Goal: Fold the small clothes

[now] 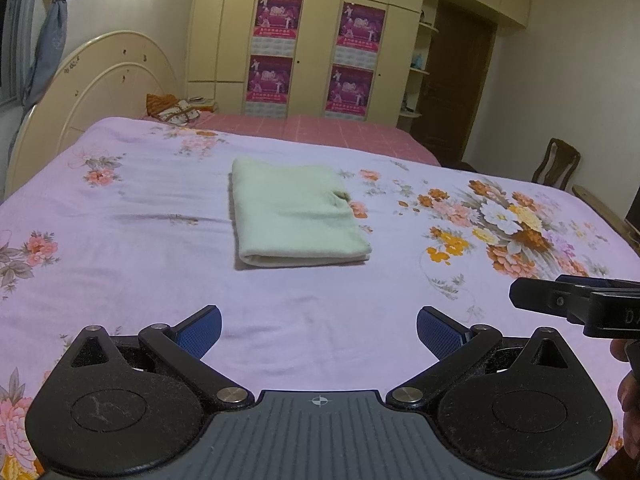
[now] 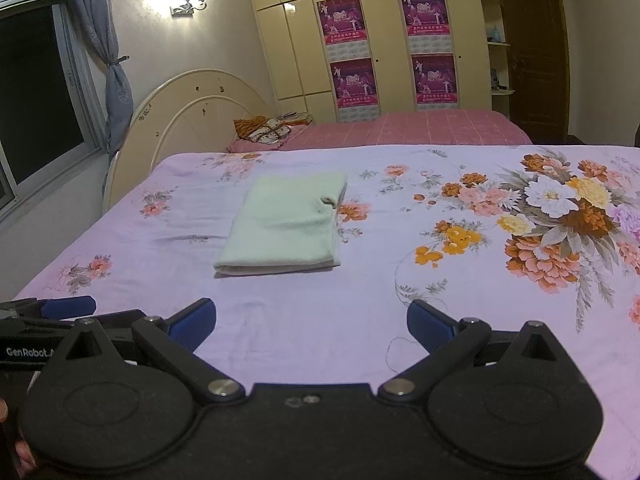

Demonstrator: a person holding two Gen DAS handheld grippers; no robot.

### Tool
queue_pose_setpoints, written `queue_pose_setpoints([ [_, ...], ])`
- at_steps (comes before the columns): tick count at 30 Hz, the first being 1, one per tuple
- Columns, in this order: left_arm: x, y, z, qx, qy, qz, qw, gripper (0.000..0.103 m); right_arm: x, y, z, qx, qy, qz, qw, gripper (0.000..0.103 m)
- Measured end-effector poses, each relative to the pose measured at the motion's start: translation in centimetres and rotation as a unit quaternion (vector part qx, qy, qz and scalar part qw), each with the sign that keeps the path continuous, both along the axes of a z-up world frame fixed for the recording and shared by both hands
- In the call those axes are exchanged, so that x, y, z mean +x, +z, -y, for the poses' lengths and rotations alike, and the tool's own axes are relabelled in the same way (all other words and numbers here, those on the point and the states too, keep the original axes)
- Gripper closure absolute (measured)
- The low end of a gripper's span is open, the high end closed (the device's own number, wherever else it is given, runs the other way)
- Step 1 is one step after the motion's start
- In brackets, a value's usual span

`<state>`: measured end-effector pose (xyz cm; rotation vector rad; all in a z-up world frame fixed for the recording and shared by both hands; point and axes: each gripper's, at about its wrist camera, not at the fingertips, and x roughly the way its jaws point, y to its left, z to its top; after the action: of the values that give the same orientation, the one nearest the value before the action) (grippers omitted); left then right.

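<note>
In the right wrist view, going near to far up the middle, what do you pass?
right gripper → bare floral bedsheet → folded pale green cloth → pink checked bed → cream wardrobe

Folded green cloth (image 1: pixel 298 216) on floral sheet (image 1: pixel 120 272), beyond wide-spread left hand-held gripper (image 1: pixel 319 334).

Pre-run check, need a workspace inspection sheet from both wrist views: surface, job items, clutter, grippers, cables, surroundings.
Surface: floral bedsheet, lilac, a few wrinkles.
Job's things: pale green cloth, already folded into a flat rectangle, mid-bed.
Clutter: small pile of patterned fabric by the headboard.
Grippers: left gripper and right gripper both open, empty, short of the cloth.
Cables: nothing seen.
Surroundings: wardrobe with posters, window, curtain, door, wooden chair.
</note>
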<state>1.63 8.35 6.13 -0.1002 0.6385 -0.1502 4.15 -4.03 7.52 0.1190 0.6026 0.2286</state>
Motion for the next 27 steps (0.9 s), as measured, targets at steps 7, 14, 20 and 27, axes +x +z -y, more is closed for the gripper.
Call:
queue_pose_setpoints([
  [7,-0.03,-0.05,0.0,0.0,0.0,0.0,1.0,0.0,0.0,0.02,-0.01,0.0,0.0,0.0,1.0,0.001],
  [14,-0.05,-0.06,0.09,0.003,-0.001,0.001,1.0,0.0,0.03,-0.04,0.02,0.001,0.0,-0.001,1.0,0.001],
  [20,-0.13,-0.01,0.3,0.003,-0.001,0.003,1.0,0.0,-0.03,-0.05,0.02,0.002,0.0,0.0,1.0,0.001],
  [27,-0.18,0.17,0.48,0.003,-0.002,0.007,1.0,0.0,-0.17,-0.19,0.35,0.001,0.001,0.0,1.0,0.001],
])
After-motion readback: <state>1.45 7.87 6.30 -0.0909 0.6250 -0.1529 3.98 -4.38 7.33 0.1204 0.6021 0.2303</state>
